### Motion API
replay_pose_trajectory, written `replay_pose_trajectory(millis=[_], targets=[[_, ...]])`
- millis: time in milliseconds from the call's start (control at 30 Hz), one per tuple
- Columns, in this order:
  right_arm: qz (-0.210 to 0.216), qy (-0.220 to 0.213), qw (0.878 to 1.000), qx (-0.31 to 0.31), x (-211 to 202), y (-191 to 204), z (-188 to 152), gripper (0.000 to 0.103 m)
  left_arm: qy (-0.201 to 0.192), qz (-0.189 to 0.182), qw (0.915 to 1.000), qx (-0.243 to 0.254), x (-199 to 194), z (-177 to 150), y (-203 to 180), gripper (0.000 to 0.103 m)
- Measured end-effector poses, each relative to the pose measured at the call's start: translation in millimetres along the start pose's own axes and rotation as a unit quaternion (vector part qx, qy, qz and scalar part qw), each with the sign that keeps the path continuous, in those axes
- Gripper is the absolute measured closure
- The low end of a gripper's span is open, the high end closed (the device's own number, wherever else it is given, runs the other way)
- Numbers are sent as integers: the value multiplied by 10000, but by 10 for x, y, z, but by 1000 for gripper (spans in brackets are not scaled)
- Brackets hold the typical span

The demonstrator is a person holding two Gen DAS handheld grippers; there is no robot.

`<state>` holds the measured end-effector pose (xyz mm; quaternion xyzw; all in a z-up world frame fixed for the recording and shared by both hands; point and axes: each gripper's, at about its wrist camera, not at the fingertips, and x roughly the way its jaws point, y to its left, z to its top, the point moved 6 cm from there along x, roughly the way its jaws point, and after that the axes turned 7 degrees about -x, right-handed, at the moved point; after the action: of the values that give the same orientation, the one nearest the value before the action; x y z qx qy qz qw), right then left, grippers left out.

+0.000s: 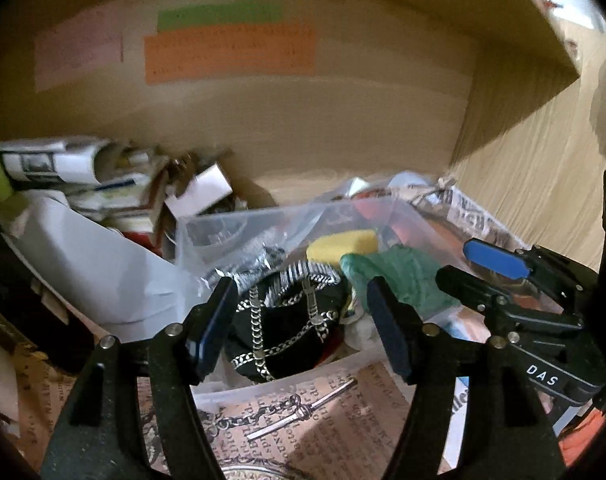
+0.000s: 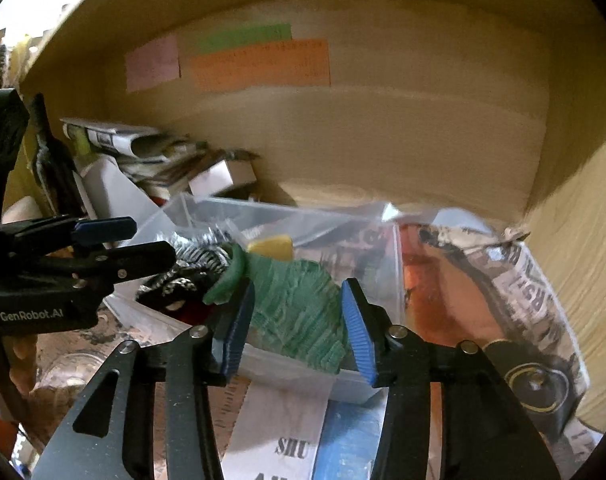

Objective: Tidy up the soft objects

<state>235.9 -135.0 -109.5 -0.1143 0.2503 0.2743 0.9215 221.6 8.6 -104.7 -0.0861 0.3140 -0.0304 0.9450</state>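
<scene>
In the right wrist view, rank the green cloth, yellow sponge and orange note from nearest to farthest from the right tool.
1. Green cloth: between the right tool's fingers.
2. Yellow sponge: behind it, in the clear bin.
3. Orange note: on the back wall.

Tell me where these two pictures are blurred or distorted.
Left wrist view: the paper pile at left and the coloured notes are smeared; the shelf wall bows. Right wrist view: the newspaper-print bag streaks, the green cloth stays fairly sharp.

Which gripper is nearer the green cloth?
Right. The right gripper straddles the green cloth, fingers either side. The left gripper sits beside it, over the black chain-print fabric.
</scene>
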Motion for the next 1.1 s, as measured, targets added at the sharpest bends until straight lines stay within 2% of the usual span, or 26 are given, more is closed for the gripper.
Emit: replay_pose_trajectory(millis=[333,433,533,633,700,867,900,1100], targets=[[-57,-814,9967,-30,-609,52,296,60,-933,-37,9956,-19,-711,145,-26,36],[-46,-1068,9943,3,-798,62,362,57,-1180,-59,9930,-3,-906,176,-42,35],[-70,-1300,9915,-12,-979,85,405,51,-1427,-75,9897,5,-1104,190,-63,29],[-119,-1500,9886,-49,-1130,123,438,41,-1610,-49,9869,53,-1239,187,-88,22],[-130,-1570,9875,-55,-1185,142,448,33,-1716,-46,9851,71,-1323,177,-112,15],[-148,-1695,9854,-67,-1302,183,455,25,-1942,-5,9809,141,-1490,140,-162,5],[-152,-1702,9853,-65,-1318,182,447,20,-1967,-1,9804,133,-1510,134,-165,3],[-176,-1722,9848,-99,-1352,218,429,13,-1960,19,9805,119,-1549,107,-177,1]])
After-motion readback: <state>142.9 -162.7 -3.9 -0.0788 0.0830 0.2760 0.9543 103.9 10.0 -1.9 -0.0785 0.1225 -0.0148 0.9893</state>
